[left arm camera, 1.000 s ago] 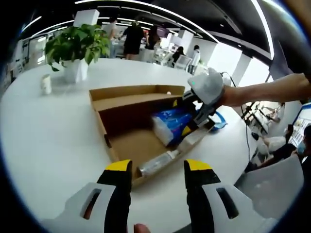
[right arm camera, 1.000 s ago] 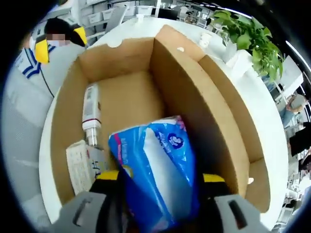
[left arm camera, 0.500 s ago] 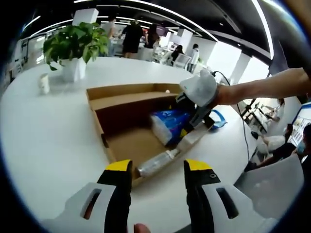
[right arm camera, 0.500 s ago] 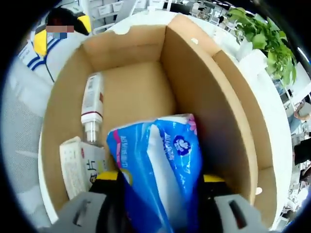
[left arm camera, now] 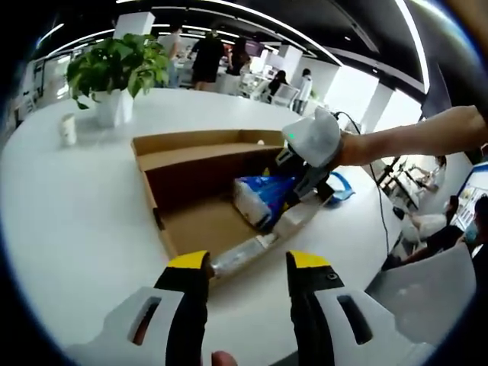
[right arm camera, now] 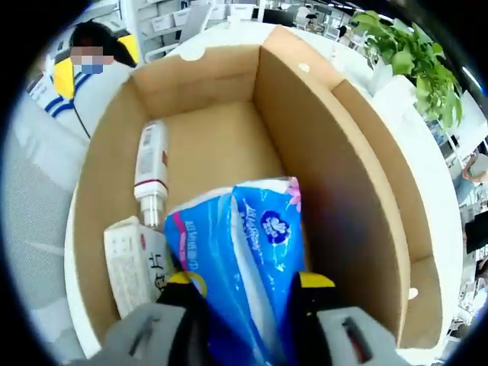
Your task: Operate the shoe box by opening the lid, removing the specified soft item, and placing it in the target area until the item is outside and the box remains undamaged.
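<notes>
Gripping the blue tissue pack (right arm camera: 244, 267) inside the open shoe box (left arm camera: 183, 156), your right gripper (right arm camera: 242, 280) has its jaws clamped; your left gripper (left arm camera: 242, 263) hovers nearby, jaws apart.

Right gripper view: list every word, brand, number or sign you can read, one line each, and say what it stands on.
Blue tissue pack, held in the right gripper: a round blue logo, its lettering too blurred to read.
White carton: dark printed characters, too blurred to read.
Bottle: a white label with a red band, no legible text.
Cardboard box: no print visible.
</notes>
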`<action>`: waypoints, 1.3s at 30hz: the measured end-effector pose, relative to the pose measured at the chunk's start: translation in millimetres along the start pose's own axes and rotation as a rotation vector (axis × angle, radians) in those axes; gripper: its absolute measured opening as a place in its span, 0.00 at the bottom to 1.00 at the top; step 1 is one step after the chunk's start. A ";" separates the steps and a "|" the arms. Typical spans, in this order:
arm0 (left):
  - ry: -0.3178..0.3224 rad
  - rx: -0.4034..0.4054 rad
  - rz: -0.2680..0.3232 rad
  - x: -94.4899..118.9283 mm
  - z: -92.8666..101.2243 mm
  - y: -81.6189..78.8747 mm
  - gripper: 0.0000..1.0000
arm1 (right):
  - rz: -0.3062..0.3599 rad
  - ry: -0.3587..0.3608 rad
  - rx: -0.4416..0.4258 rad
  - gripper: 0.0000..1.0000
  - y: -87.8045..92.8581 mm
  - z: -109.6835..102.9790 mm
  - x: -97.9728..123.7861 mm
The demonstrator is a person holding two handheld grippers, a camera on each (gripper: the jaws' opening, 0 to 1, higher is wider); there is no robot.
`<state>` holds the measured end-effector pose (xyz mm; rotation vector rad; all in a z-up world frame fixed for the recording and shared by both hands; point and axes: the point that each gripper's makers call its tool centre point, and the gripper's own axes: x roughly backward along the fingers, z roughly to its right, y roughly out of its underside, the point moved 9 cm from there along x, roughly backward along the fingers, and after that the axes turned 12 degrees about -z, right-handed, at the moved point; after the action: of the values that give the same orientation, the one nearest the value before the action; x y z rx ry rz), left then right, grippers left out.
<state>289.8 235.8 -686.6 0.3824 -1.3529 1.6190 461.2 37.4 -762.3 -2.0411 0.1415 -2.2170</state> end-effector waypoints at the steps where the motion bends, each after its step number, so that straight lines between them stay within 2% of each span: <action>1: -0.001 0.009 0.006 1.1 -0.6 -0.7 0.41 | 0.001 0.004 -0.005 0.35 -0.3 -1.5 1.1; 5: -0.008 0.032 0.032 5.7 -3.4 -4.6 0.41 | 0.009 0.007 -0.017 0.33 0.2 -0.6 2.2; 9: -0.015 0.033 0.032 5.3 -5.6 -4.5 0.42 | 0.016 0.008 -0.028 0.32 1.1 2.3 4.4; 13: -0.020 0.019 0.027 7.1 -4.4 -3.3 0.43 | 0.055 0.015 -0.063 0.32 -2.1 3.8 14.6; 18: -0.024 0.008 0.025 7.6 -1.7 -3.4 0.45 | 0.064 0.025 -0.055 0.32 -4.0 -1.6 26.8; 20: -0.045 -0.004 0.015 5.3 -0.9 -2.3 0.46 | 0.069 0.035 -0.045 0.33 -4.3 -3.0 31.8; 23: -0.027 0.026 0.028 4.1 0.5 -2.4 0.46 | 0.080 0.047 -0.040 0.33 -4.5 -0.5 38.2; 28: -0.036 0.001 0.025 7.0 9.3 -4.3 0.47 | 0.099 0.060 -0.046 0.33 -6.6 -1.5 53.7; 35: -0.037 0.003 0.047 13.3 12.5 -9.9 0.47 | 0.123 0.058 -0.067 0.33 -5.0 -1.4 67.5; 39: -0.042 0.007 0.051 15.9 12.1 -11.1 0.47 | 0.125 0.065 -0.047 0.33 -4.7 -3.6 74.5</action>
<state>287.0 231.7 -664.3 0.3908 -1.3999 1.6662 451.6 30.5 -688.5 -1.9263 0.3212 -2.2250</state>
